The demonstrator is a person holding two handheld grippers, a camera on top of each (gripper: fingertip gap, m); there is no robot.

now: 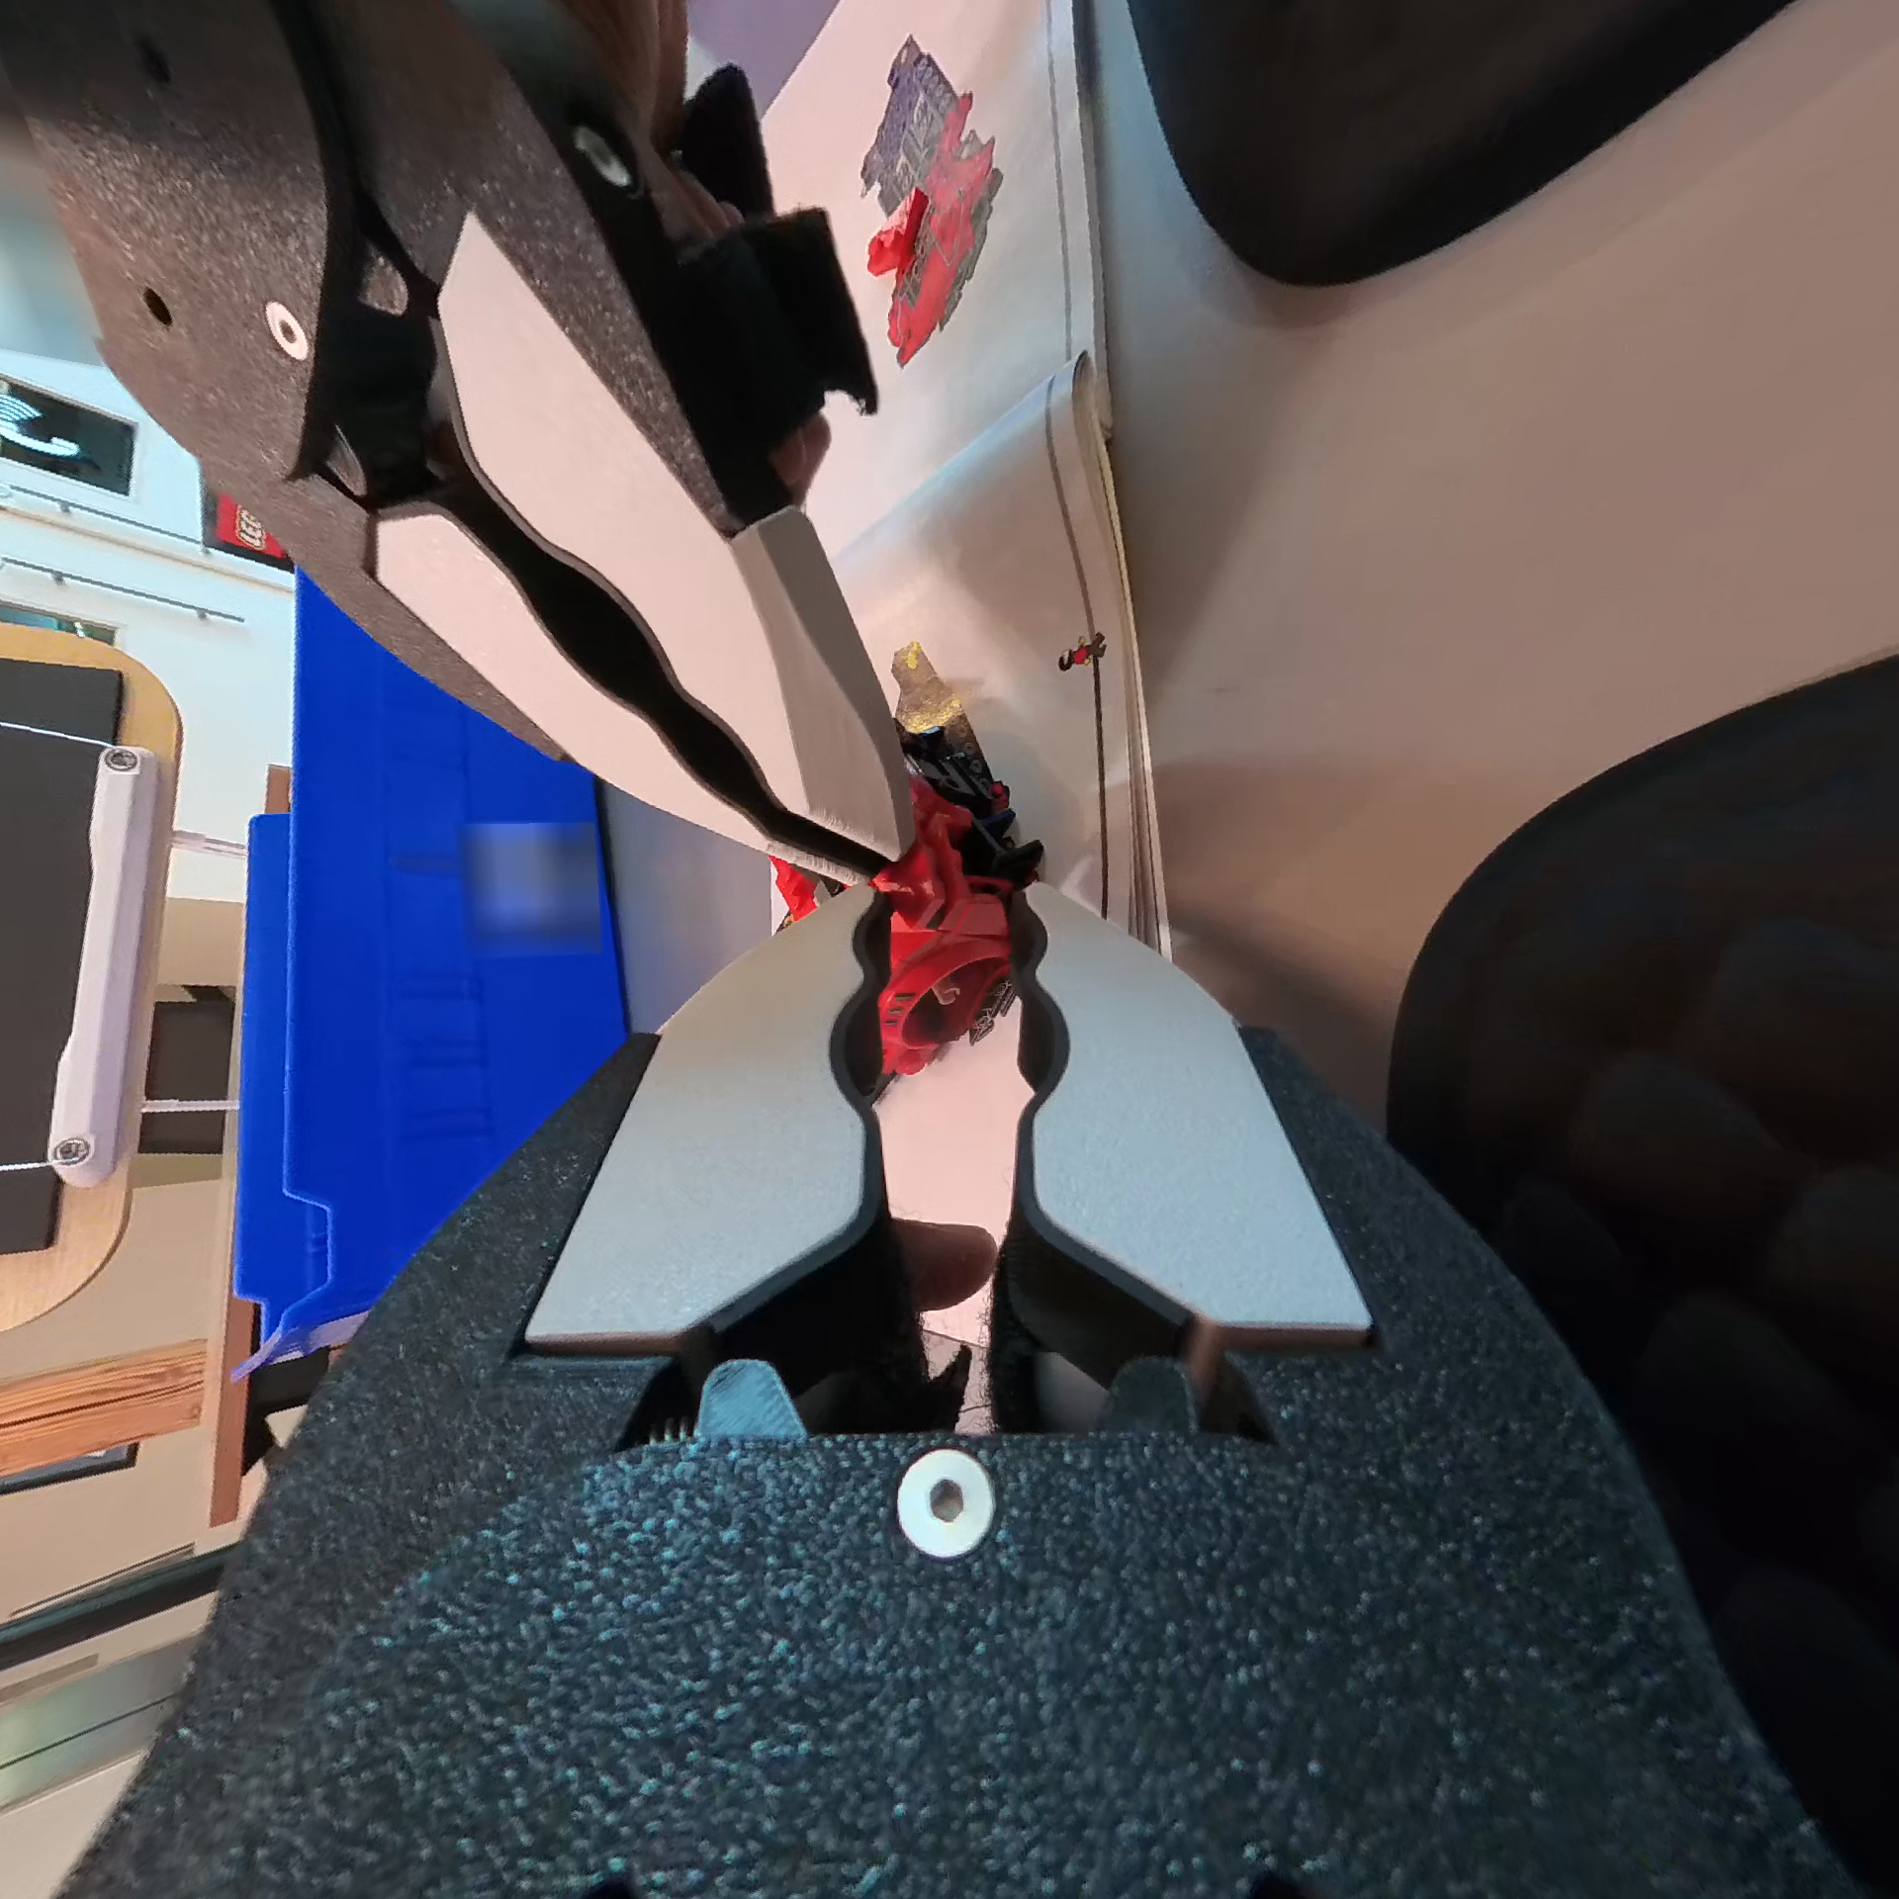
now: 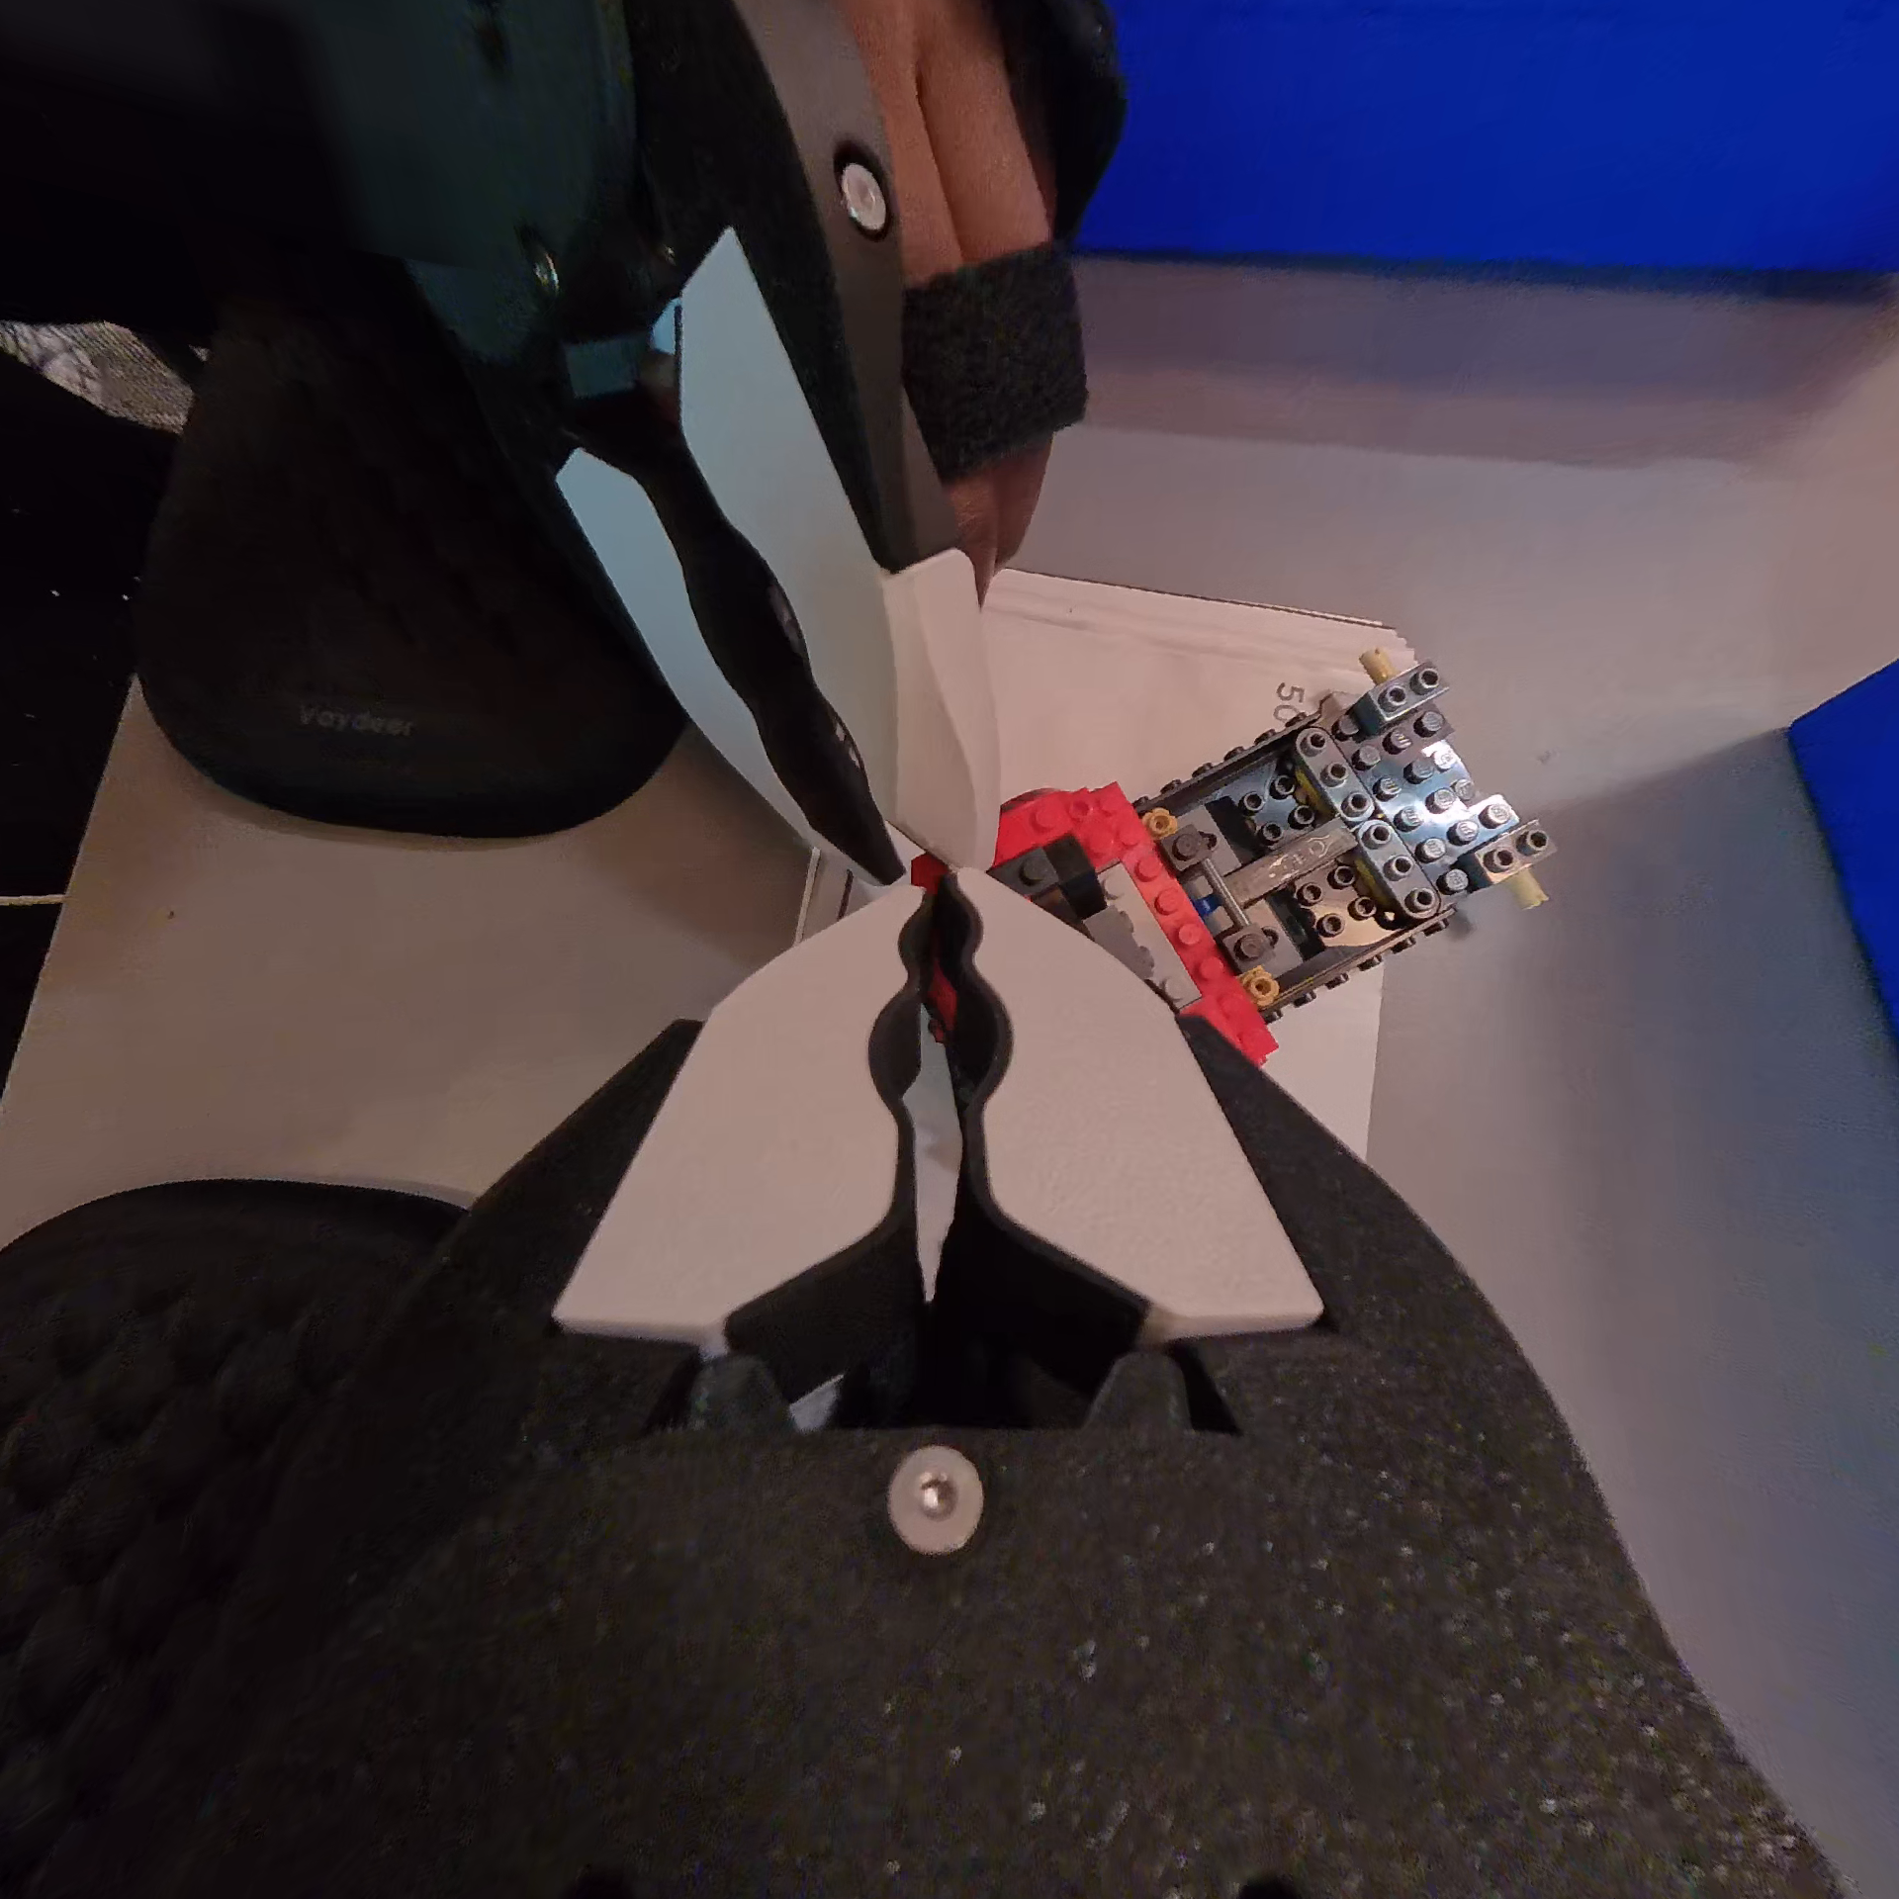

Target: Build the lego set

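Half-built Lego car point(image 2: 1367, 822) flat on the open instruction booklet point(image 2: 1130, 668), studs up, on a pale table point(image 2: 1541, 1285). Long axis, in the right wrist view, running from the fingertips away to the right and slightly upward: red front end point(image 2: 1182, 925) nearest, dark-grey studded rear with tan axle stubs farthest.

Both tools meeting at that red end, rear left free. Right gripper point(image 2: 940, 904) narrowed to a thin slit, tips on the near corner of the red end, a sliver of red and black between the pads; impossible to say whether that sliver is a loose piece or the model's own edge. Left gripper point(image 1: 943, 909) spread wider, its two fingers bracketing a curved red section of the front end point(image 1: 925, 976), apparently clamped on its sides, though contact is partly hidden. In the left wrist view, right gripper point(image 1: 884, 858) coming in from the upper left, tips touching the red just above the left tool's tips; left gripper point(image 2: 909, 863) in turn entering the right wrist view from the upper left.

Judged from this: a pressing or seating step at the front, left steadying, right nearer the join. Blue bin point(image 1: 411, 873) well behind.
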